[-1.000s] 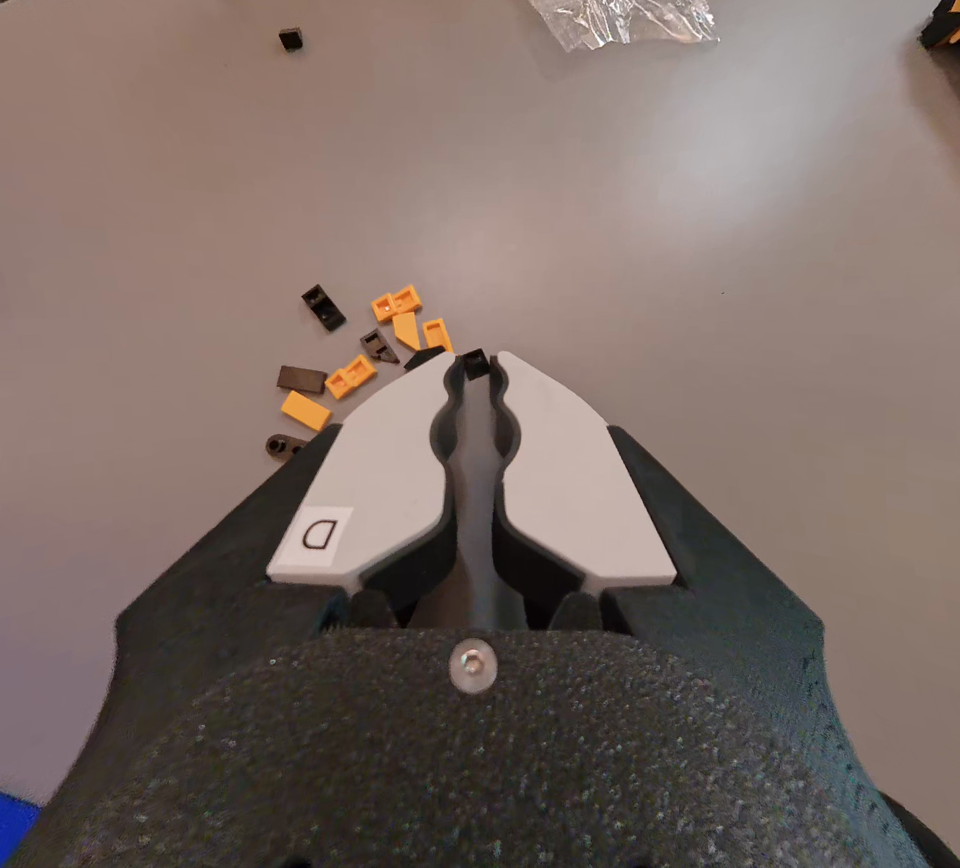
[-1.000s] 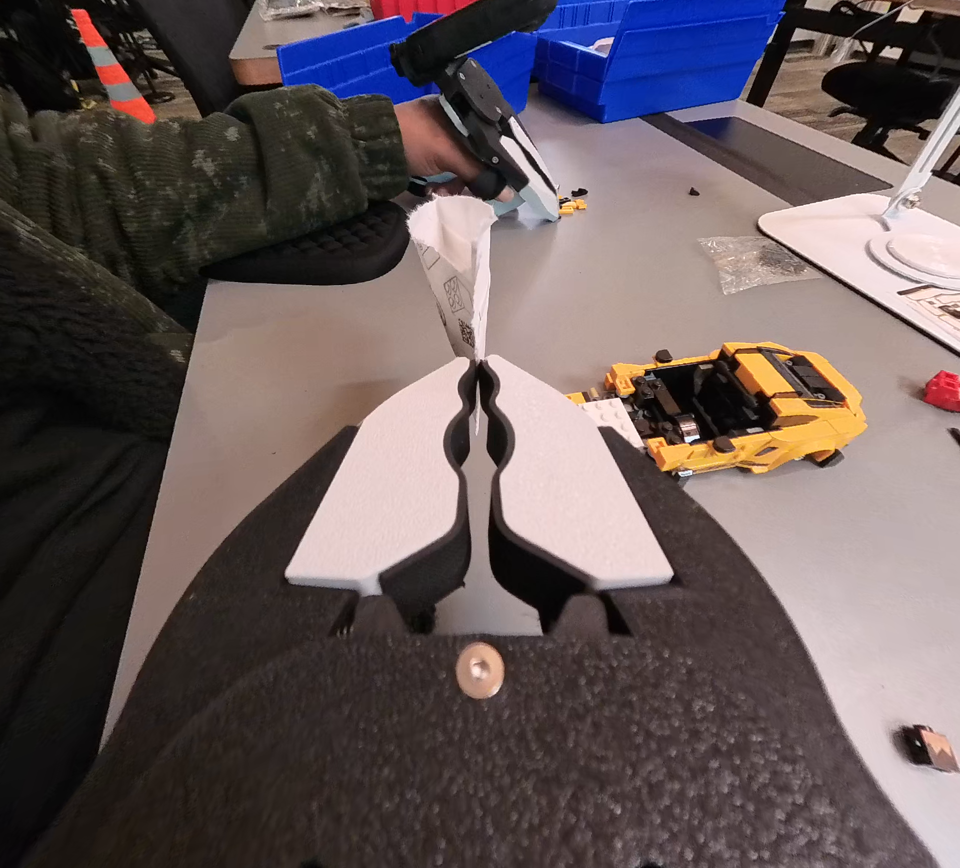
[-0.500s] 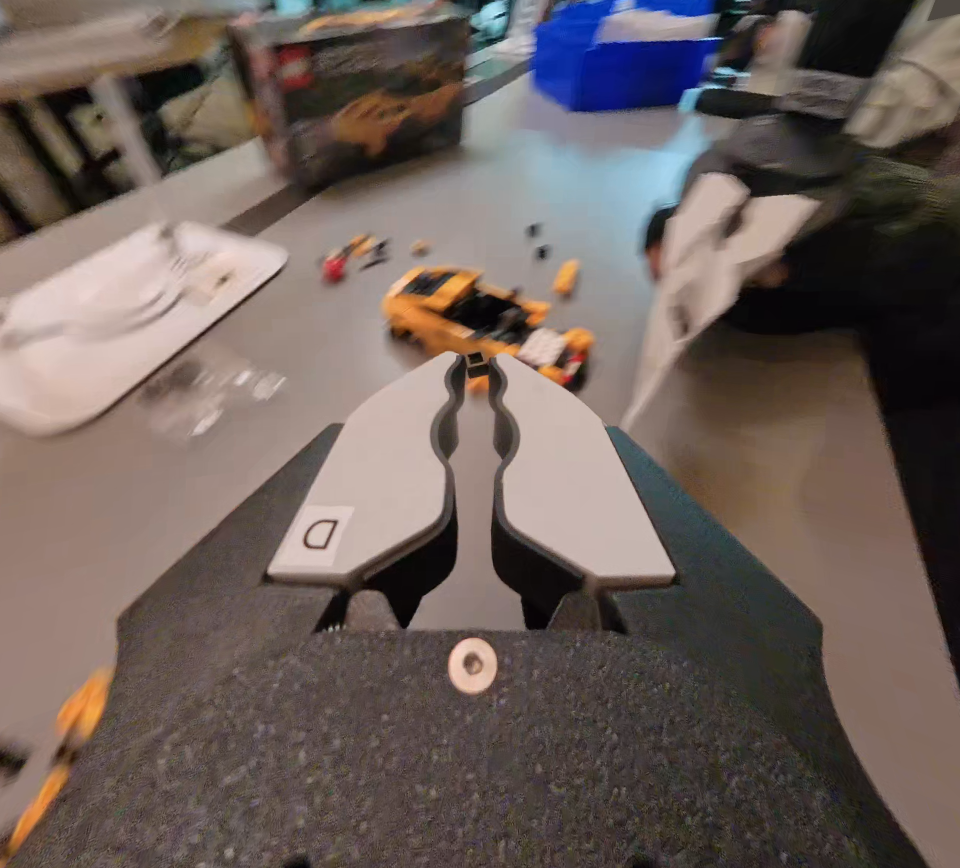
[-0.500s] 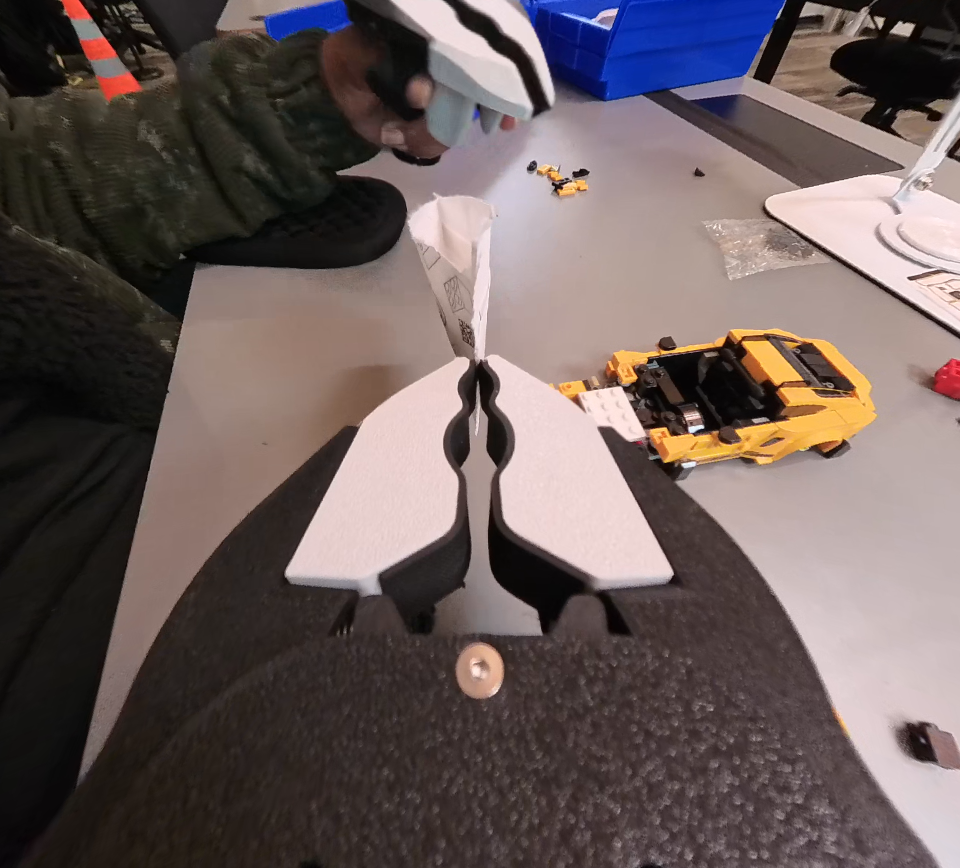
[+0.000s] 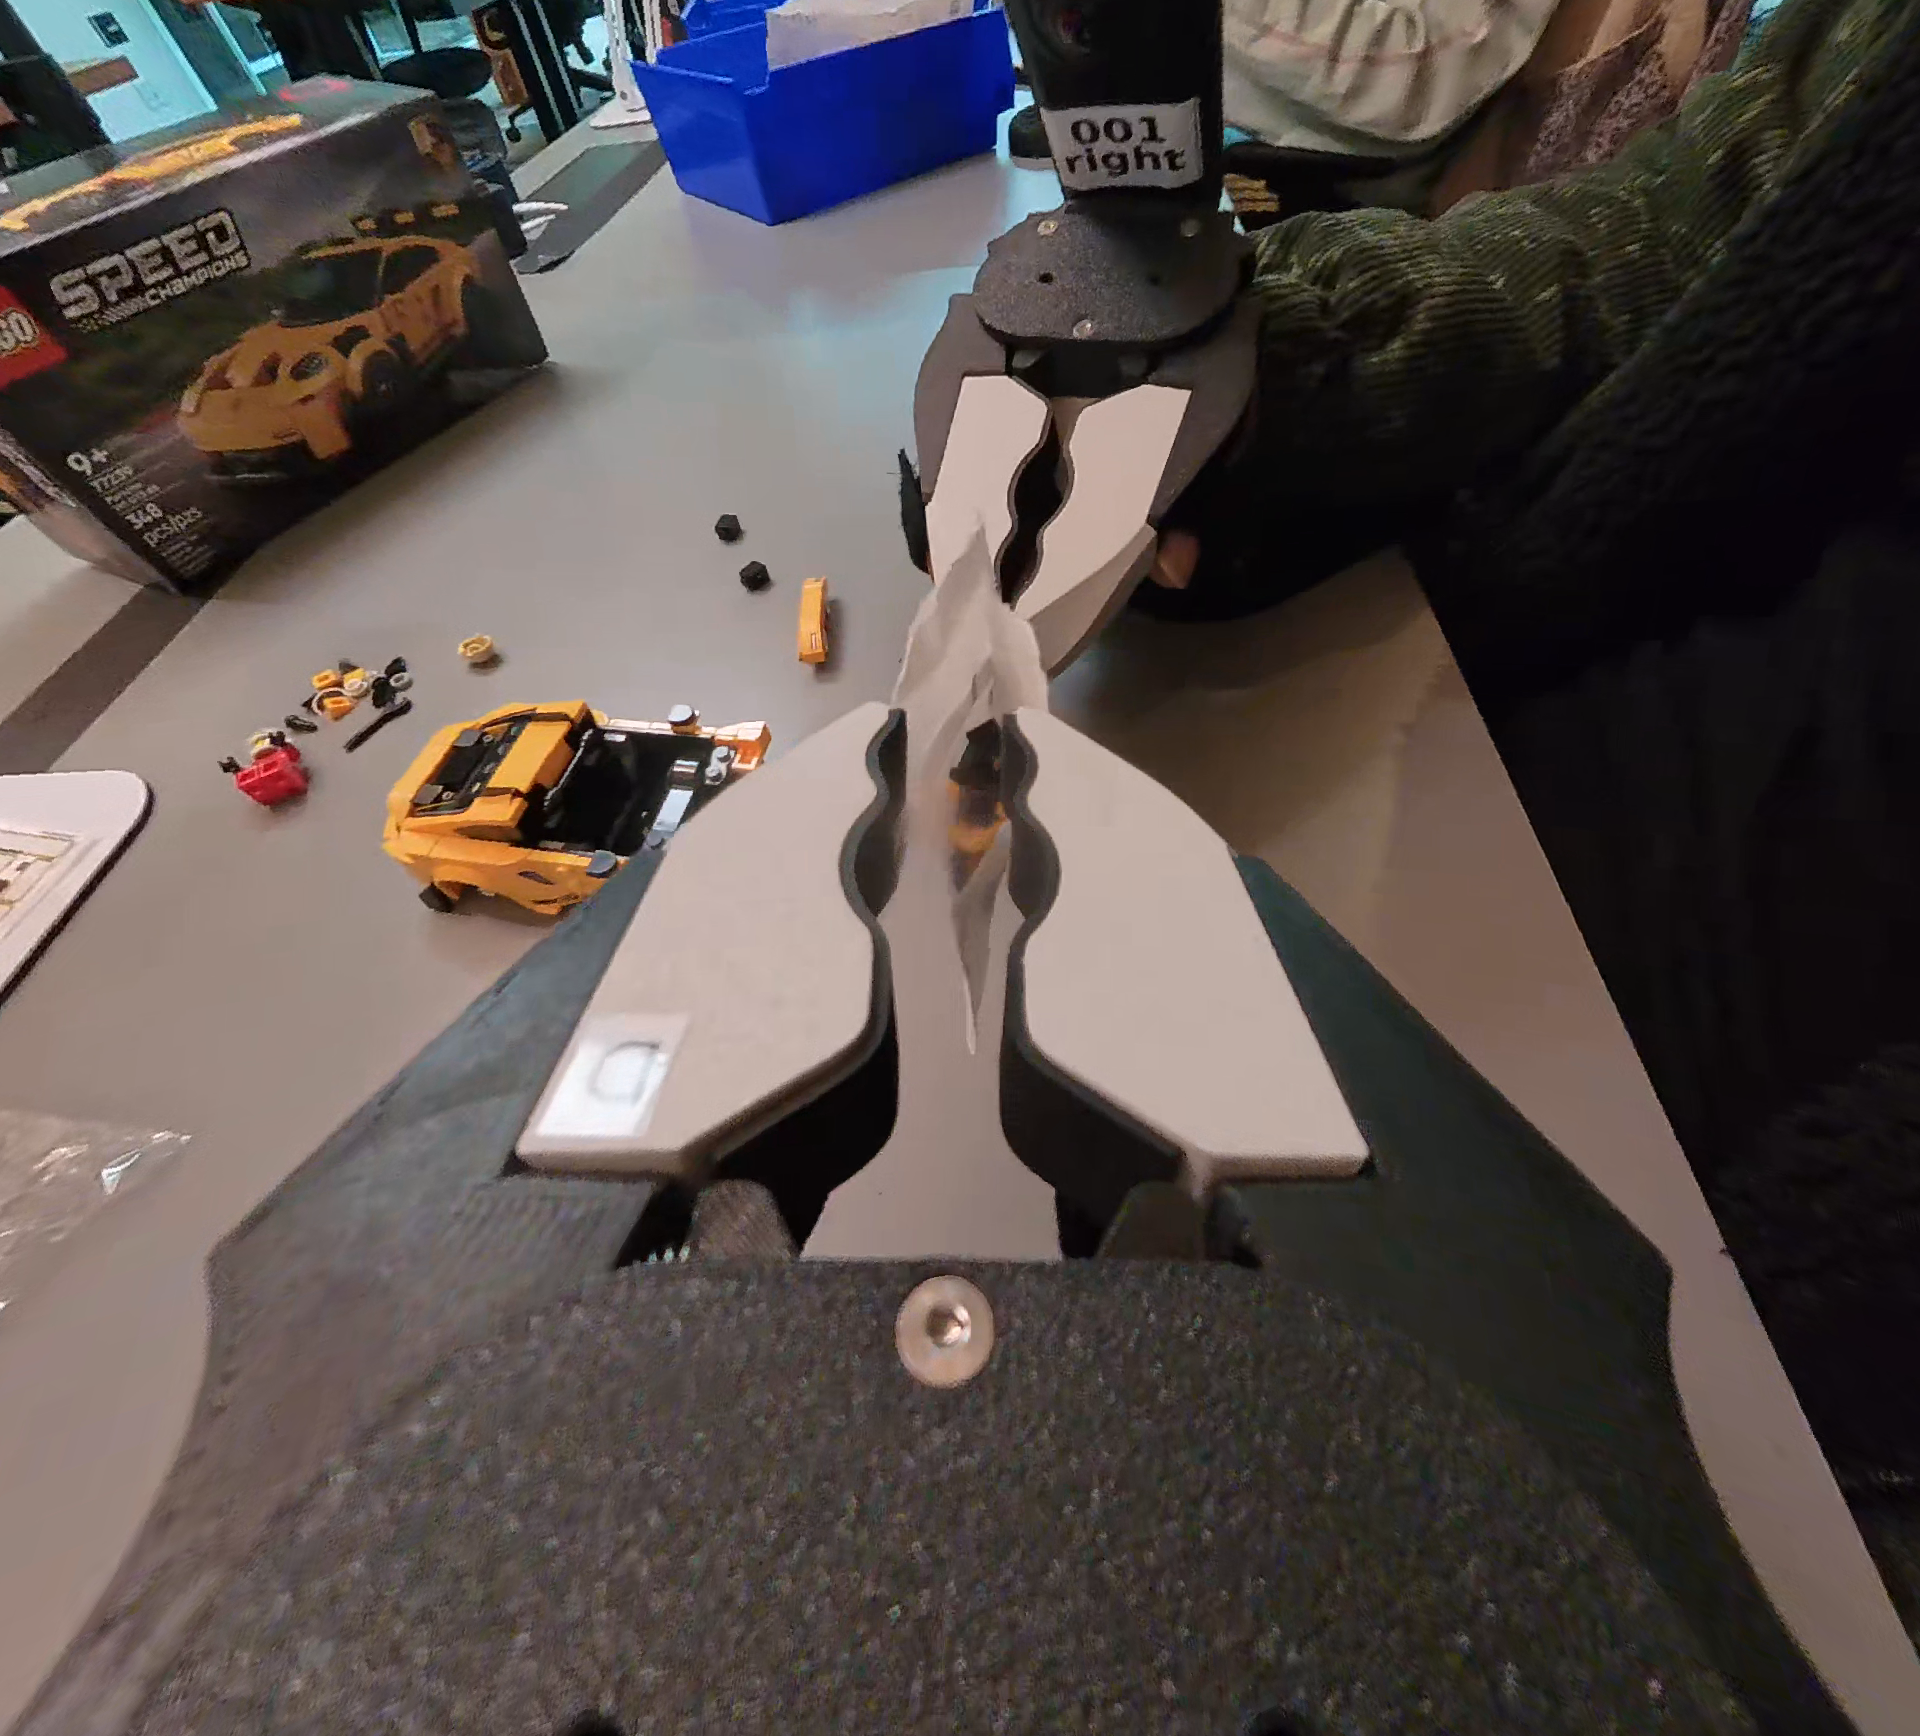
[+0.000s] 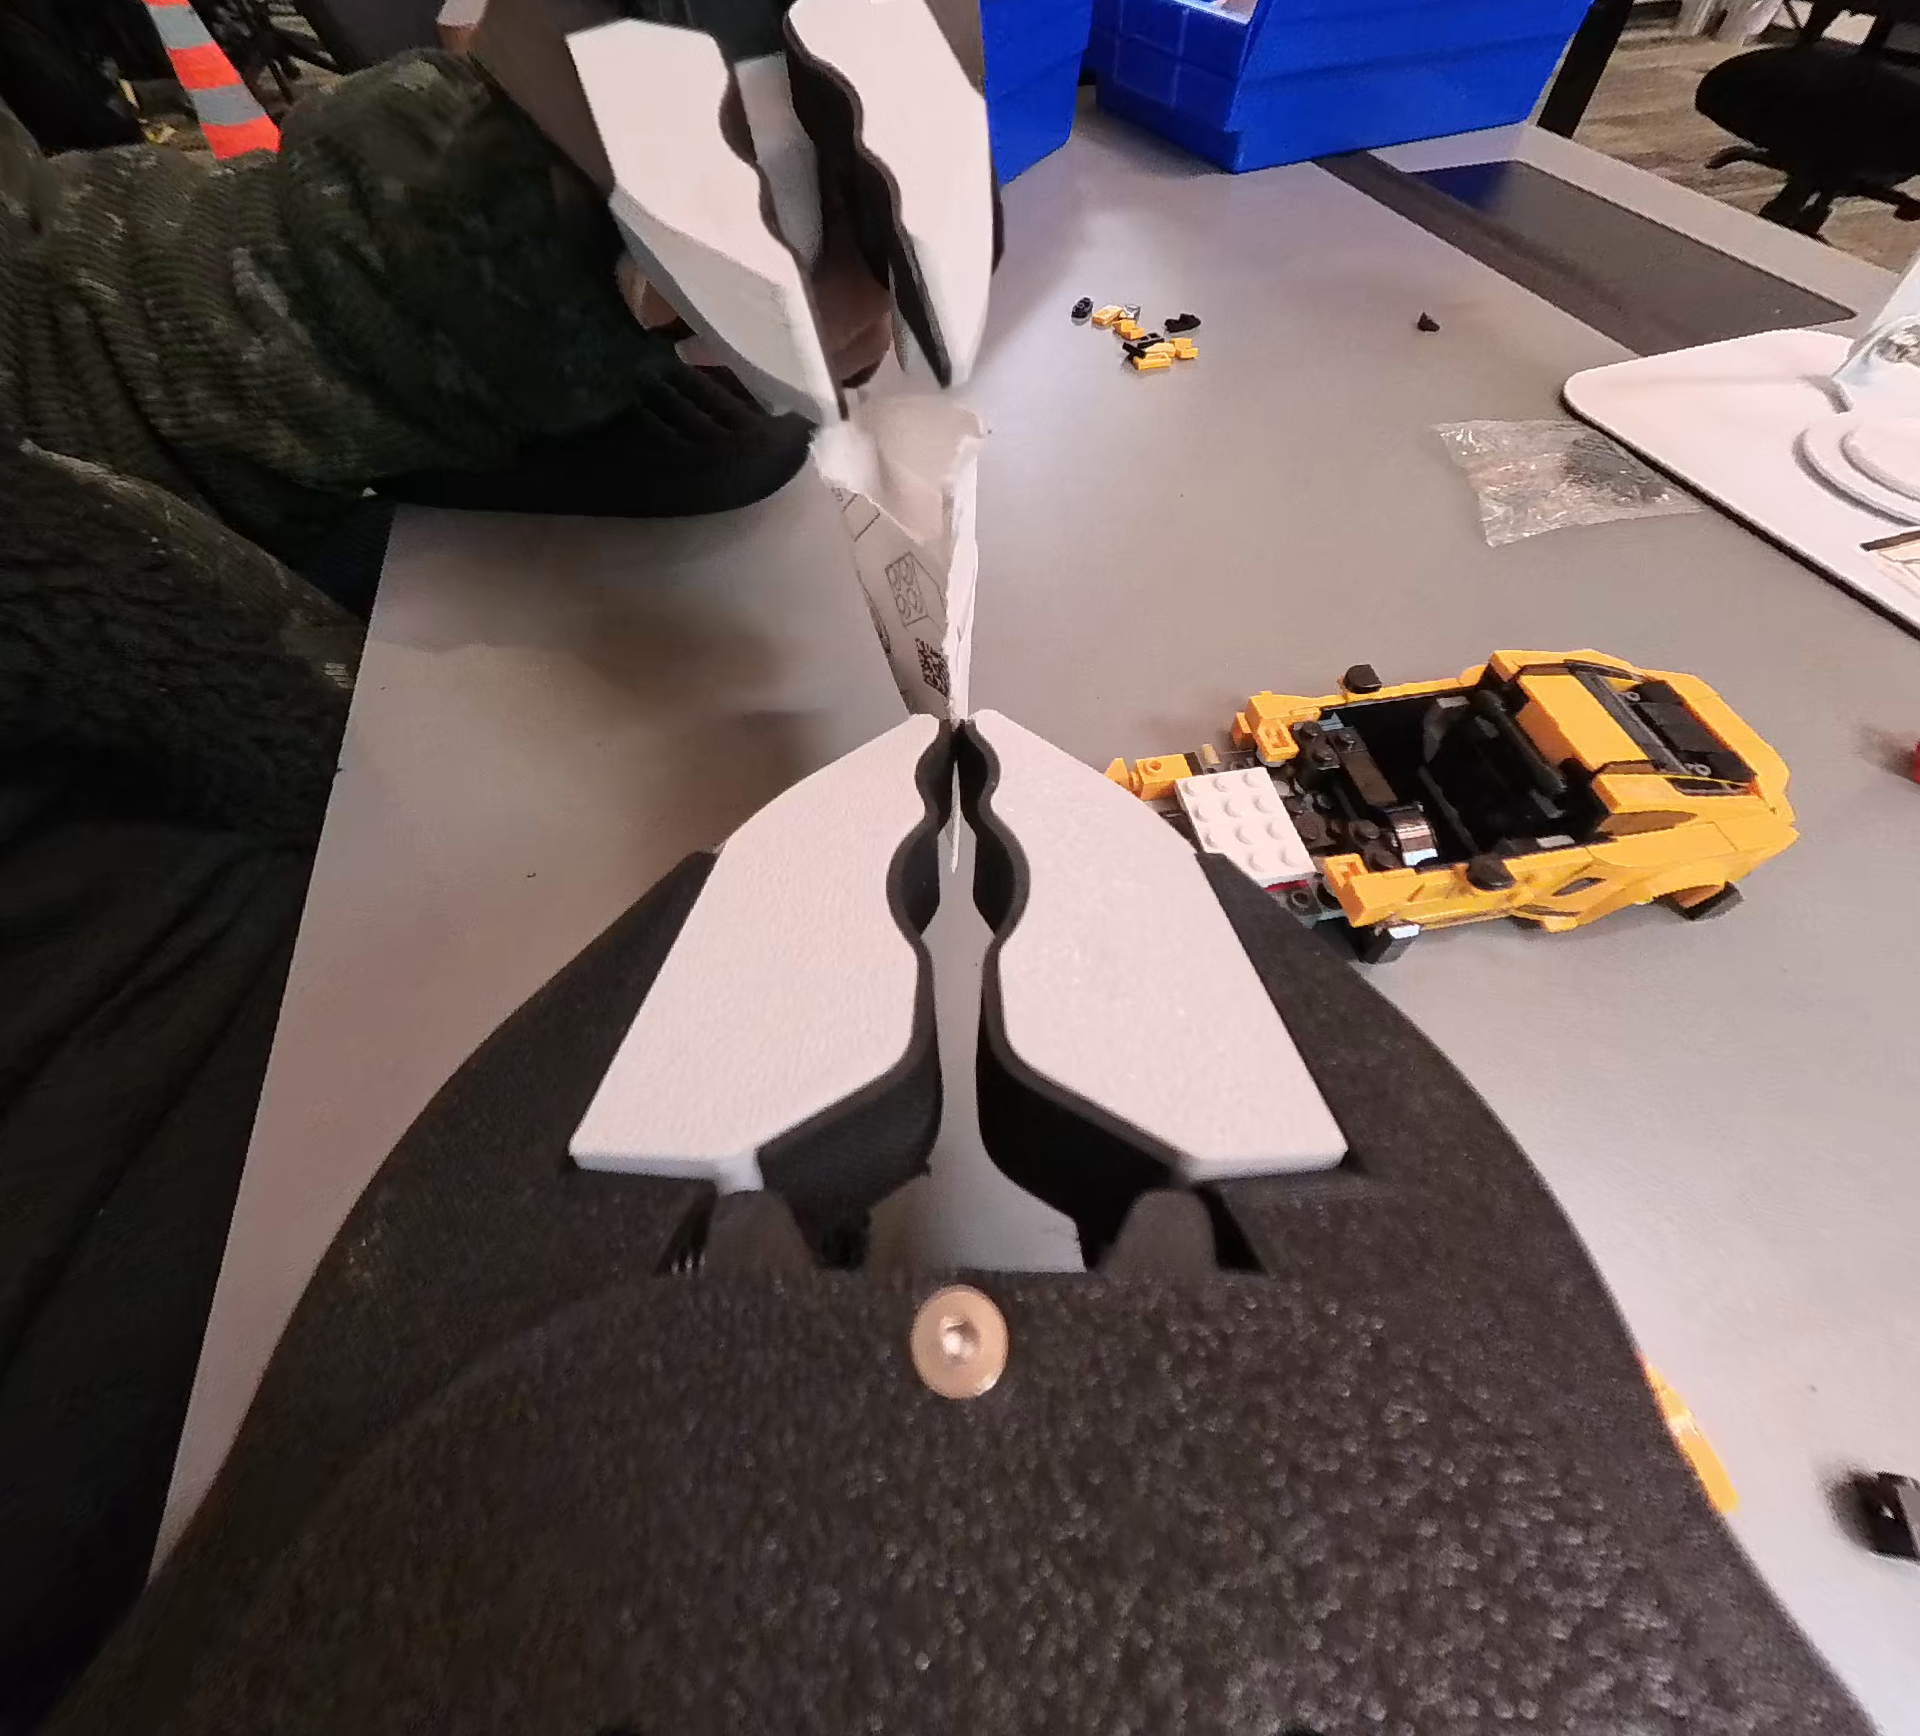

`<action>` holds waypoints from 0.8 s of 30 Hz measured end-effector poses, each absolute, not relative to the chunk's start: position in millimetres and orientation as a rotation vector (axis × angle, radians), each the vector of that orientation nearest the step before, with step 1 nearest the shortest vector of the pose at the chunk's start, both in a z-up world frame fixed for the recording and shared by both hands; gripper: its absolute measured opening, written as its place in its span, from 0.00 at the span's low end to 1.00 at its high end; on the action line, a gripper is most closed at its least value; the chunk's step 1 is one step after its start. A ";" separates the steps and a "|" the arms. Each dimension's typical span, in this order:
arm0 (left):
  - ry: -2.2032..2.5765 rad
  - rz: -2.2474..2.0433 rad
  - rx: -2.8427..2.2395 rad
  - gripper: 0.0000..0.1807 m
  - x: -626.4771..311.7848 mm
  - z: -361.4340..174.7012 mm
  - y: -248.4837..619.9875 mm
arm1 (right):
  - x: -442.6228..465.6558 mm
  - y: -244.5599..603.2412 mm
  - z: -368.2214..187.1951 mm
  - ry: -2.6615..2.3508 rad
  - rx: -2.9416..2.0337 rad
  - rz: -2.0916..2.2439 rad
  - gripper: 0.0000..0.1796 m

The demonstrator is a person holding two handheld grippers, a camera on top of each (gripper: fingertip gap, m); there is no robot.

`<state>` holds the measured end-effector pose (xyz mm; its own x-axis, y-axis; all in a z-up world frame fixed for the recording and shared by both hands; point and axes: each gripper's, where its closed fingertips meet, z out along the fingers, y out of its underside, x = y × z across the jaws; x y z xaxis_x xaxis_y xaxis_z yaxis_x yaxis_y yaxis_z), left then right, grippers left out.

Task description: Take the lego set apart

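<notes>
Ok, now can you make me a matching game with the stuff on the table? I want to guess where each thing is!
Things:
1. paper bag
2. yellow car
3. blue bin
4. clear plastic bag

Places:
a. at the far end of the table
b. pinched in the right hand-held gripper
c. standing on the table with its top open
d. lying flat beside the white board

Pairs: 1-b, 2-c, 3-a, 4-d
</notes>
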<state>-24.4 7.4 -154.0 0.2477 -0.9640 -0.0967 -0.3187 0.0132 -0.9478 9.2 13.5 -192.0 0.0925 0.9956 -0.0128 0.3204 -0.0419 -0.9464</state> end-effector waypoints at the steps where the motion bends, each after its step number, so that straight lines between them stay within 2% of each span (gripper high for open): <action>1: 1.248 -0.791 -1.500 0.09 -27.0 -151.5 8.5 | 9.4 13.8 -191.7 -1.360 -1.509 0.989 0.00; 4: 1.098 -0.637 -1.563 0.09 -59.2 -141.4 36.8 | 10.5 15.0 -190.4 -1.349 -1.508 0.990 0.00; 7: 0.771 -0.403 -1.749 0.09 -134.8 -142.1 84.8 | 10.8 15.3 -189.5 -1.345 -1.506 0.993 0.00; 9: 0.572 -0.247 -1.886 0.10 -192.7 -159.1 106.5 | 10.4 14.6 -189.4 -1.349 -1.504 0.992 0.00; 12: 0.350 -0.198 -2.103 0.16 -251.5 -202.5 120.0 | 10.4 14.1 -189.1 -1.351 -1.501 0.992 0.00; 18: 0.360 -0.118 -2.337 0.22 -268.2 -258.0 122.9 | 12.3 14.5 -184.9 -1.338 -1.488 0.991 0.00; 24: 0.310 -0.124 -2.371 0.18 -265.8 -268.5 128.6 | 12.2 13.9 -184.4 -1.340 -1.485 0.991 0.00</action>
<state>-265.8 128.6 -268.5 0.9662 -0.2578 0.0012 -0.1871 -0.7044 -0.6847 12.2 13.9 -184.4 0.1006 0.9949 -0.0032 0.2943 -0.0328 -0.9551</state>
